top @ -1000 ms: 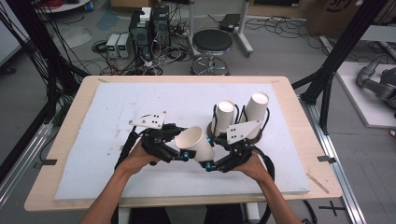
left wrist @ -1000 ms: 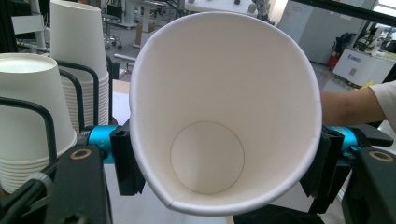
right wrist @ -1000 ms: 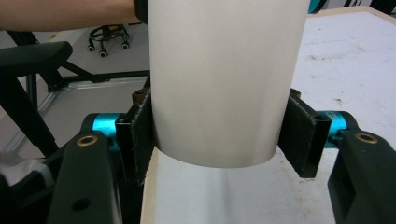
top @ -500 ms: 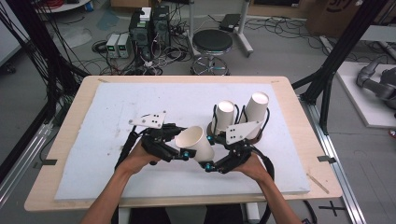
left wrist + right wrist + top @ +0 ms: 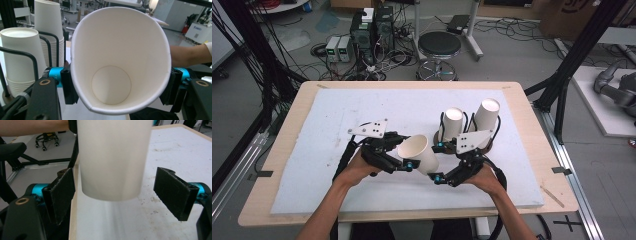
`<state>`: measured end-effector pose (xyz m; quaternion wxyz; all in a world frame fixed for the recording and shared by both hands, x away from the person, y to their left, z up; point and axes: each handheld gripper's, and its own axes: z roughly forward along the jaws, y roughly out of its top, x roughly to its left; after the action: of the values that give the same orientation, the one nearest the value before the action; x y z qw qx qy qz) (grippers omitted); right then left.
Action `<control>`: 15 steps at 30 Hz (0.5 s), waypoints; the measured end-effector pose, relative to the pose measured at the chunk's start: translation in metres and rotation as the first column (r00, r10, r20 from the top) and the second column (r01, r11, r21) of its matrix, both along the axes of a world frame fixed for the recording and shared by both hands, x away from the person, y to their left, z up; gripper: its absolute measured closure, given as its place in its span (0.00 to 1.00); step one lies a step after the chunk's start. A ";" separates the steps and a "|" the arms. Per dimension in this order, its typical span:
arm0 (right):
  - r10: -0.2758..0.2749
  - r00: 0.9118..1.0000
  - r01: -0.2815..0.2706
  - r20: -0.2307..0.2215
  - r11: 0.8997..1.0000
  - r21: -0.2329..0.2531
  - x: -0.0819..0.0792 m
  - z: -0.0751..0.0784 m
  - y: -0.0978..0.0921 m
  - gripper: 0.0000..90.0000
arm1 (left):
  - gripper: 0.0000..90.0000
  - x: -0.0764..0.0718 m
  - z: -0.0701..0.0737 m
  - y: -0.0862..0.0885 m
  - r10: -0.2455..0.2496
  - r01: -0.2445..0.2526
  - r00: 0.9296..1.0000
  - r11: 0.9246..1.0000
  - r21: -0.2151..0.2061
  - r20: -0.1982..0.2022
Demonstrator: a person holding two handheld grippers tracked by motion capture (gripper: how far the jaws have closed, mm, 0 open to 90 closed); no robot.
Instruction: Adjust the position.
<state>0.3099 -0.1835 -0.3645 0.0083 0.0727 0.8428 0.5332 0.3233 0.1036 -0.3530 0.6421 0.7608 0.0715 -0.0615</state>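
Observation:
My left gripper (image 5: 405, 151) is shut on a white paper cup (image 5: 418, 152), held tilted above the white mat with its mouth towards that gripper. In the left gripper view the cup's (image 5: 120, 62) rim is squeezed oval between the two jaws. My right gripper (image 5: 438, 161) is open at the cup's base end. In the right gripper view the cup's bottom (image 5: 112, 157) hangs between the spread pads (image 5: 61, 192), close to the left one and apart from the right one.
Two stacks of white cups stand in black wire holders, one (image 5: 453, 122) just behind the grippers and a tilted one (image 5: 487, 116) to its right. The white mat (image 5: 362, 110) lies on a wooden table (image 5: 522, 100).

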 end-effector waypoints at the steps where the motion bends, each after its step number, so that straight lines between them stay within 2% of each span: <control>1: 0.000 1.000 0.000 -0.002 1.000 0.002 0.000 0.000 -0.001 0.20 | 0.36 0.000 0.000 0.001 0.002 -0.002 1.000 1.000 0.011 0.000; 15: -0.070 0.998 0.070 0.005 0.997 0.014 -0.002 0.001 -0.021 0.20 | 0.36 -0.006 0.006 0.019 0.065 -0.069 0.997 0.993 0.092 0.047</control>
<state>0.3079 -0.2046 -0.3634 0.0285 0.1007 0.8360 0.5387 0.3177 0.1222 -0.3474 0.6088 0.7884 0.0855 -0.0196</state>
